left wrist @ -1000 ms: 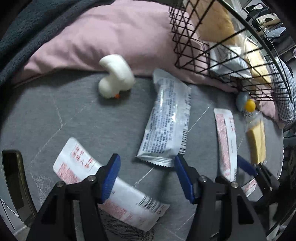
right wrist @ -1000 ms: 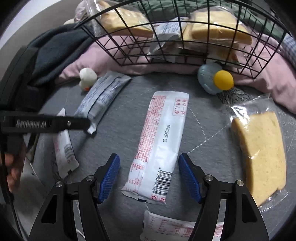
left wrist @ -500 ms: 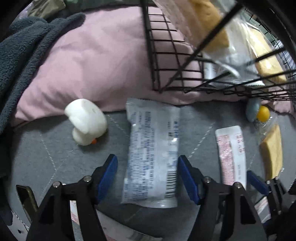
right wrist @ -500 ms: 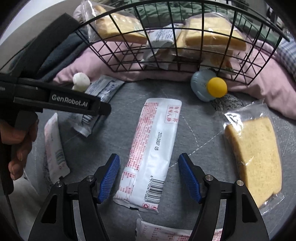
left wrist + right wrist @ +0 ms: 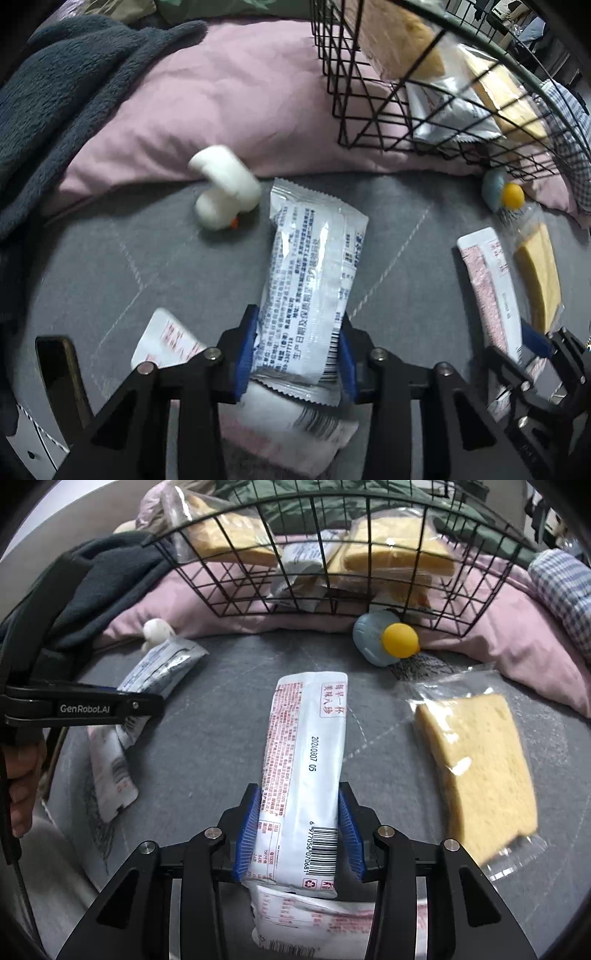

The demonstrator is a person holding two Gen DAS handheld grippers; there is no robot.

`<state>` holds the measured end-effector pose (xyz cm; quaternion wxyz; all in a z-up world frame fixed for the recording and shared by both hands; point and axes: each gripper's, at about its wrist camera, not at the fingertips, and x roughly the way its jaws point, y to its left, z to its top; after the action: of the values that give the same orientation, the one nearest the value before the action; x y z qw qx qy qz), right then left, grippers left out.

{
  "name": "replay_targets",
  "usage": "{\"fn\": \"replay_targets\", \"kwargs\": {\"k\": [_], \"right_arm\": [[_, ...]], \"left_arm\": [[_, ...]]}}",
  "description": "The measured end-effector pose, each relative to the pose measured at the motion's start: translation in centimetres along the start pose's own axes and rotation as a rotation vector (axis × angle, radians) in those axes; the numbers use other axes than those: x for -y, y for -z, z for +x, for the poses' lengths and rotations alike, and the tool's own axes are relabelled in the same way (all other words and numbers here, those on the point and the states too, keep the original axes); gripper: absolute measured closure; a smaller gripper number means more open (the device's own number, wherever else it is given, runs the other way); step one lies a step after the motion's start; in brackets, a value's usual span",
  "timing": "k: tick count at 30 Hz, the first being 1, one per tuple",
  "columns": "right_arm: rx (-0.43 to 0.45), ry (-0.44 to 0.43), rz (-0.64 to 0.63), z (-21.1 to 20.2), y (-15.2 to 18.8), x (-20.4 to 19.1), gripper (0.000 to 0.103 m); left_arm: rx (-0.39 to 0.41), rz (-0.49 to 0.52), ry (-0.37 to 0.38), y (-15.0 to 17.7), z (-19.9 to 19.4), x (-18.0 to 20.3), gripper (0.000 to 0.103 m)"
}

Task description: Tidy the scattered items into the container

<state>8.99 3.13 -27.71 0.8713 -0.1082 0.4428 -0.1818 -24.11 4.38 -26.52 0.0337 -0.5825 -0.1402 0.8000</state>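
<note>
Left tool (image 5: 297, 354) closing on silver packet (image 5: 314, 280), right tool (image 5: 301, 830) closing on red-print packet (image 5: 306, 760), both packets lengthwise toward wire basket (image 5: 332, 587)

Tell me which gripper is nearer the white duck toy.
Left. The left gripper, closing on a blue-print packet, sits just beside the duck; the right gripper works farther away.

Wire basket (image 5: 332, 579) sits on the pillow (image 5: 517, 635) — bread slice (image 5: 480, 764) lies before it.

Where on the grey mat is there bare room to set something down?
Bare mat lies left of the blue-print packet, below the white duck, and between the red-print packet and bagged bread. It is crowded by the wire basket, where a ball toy sits.
</note>
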Motion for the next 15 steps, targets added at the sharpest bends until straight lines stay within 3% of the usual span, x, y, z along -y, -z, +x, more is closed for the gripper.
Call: {"fn": "replay_targets", "kwargs": {"k": [7, 12, 15], "right_arm": [[0.053, 0.007, -0.004, -4.6, 1.0, -0.1, 0.06], [0.131, -0.01, 0.004, -9.5, 0.0, -0.1, 0.06], [0.203, -0.01, 0.005, -12.9, -1.8, 0.0, 0.06]], "left_arm": [[0.051, -0.003, 0.037, 1.9, -3.8, 0.8, 0.06], [0.131, 0.015, 0.073, 2.5, -8.9, 2.9, 0.06], [0.194, 0.028, 0.101, 1.8, -13.5, 0.4, 0.06]]}}
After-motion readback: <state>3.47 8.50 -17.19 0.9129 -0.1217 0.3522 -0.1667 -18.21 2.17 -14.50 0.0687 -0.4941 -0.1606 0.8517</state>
